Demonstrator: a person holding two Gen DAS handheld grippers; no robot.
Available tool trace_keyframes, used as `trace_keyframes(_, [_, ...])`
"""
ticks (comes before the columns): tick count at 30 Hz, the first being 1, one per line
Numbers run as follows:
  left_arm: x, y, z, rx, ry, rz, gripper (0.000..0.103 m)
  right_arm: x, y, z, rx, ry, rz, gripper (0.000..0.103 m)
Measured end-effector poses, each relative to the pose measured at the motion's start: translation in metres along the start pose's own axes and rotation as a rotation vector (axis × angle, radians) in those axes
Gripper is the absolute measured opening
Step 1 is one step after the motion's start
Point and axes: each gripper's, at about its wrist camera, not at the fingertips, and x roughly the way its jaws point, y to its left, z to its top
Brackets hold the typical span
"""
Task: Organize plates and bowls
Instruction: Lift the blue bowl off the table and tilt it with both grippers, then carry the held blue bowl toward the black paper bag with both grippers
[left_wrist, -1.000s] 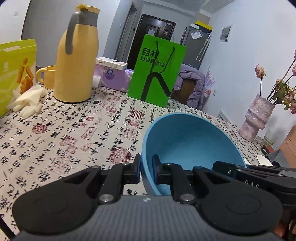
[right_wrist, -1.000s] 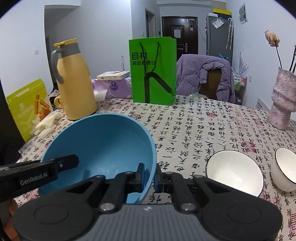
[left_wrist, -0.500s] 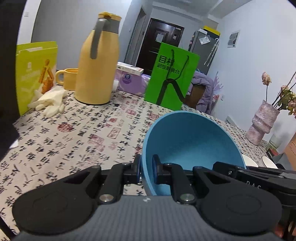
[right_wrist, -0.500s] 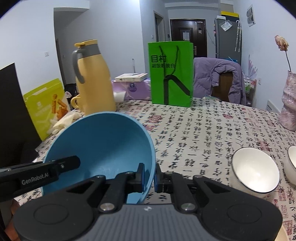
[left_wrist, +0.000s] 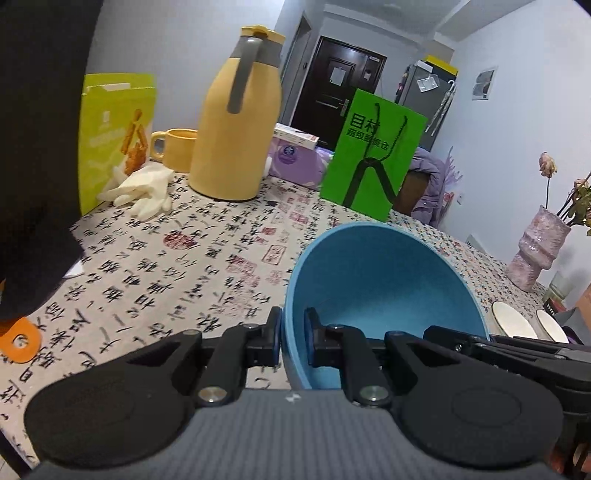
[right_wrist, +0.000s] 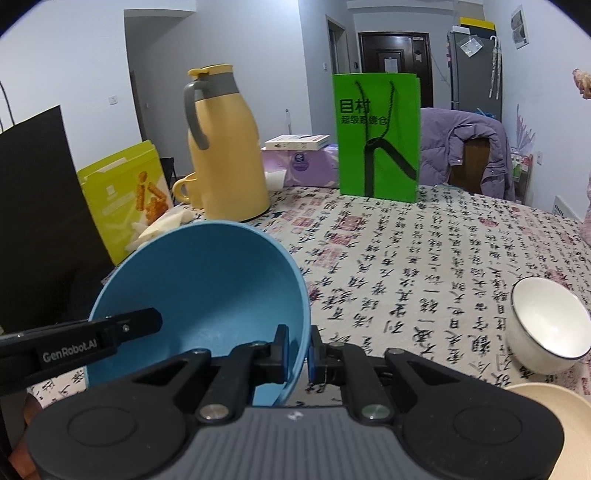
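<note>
A blue bowl (left_wrist: 380, 291) is held between both grippers above the table. My left gripper (left_wrist: 293, 341) is shut on its left rim. My right gripper (right_wrist: 297, 354) is shut on its right rim; the bowl also shows in the right wrist view (right_wrist: 199, 295). A white bowl (right_wrist: 546, 325) sits on the tablecloth to the right, and a beige plate (right_wrist: 561, 424) shows at the lower right corner. Two white bowls (left_wrist: 513, 325) are partly hidden behind the right gripper in the left wrist view.
A yellow thermos (left_wrist: 236, 133), a yellow mug (left_wrist: 173, 149), white gloves (left_wrist: 144, 190) and a snack box (left_wrist: 114, 136) stand at the back left. A green paper bag (left_wrist: 373, 166) stands at the back middle, a pink vase (left_wrist: 535, 251) at the right. A black bag (right_wrist: 40, 229) stands at the left.
Both grippers with the blue bowl have moved left and back. The white bowls have shifted right in view, and the black bag and beige plate have come into sight.
</note>
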Motion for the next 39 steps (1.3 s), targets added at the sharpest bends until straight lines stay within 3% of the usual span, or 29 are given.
trace_keyframes(27, [-0.015, 0.050, -0.027, -0.064, 0.097, 0.108, 0.013, 0.027, 0.038, -0.026, -0.012, 0.127, 0.114, 0.010])
trace_keyframes(39, [-0.008, 0.053, -0.030, -0.085, 0.113, 0.115, 0.015, 0.033, 0.042, -0.030, -0.023, 0.130, 0.121, 0.013])
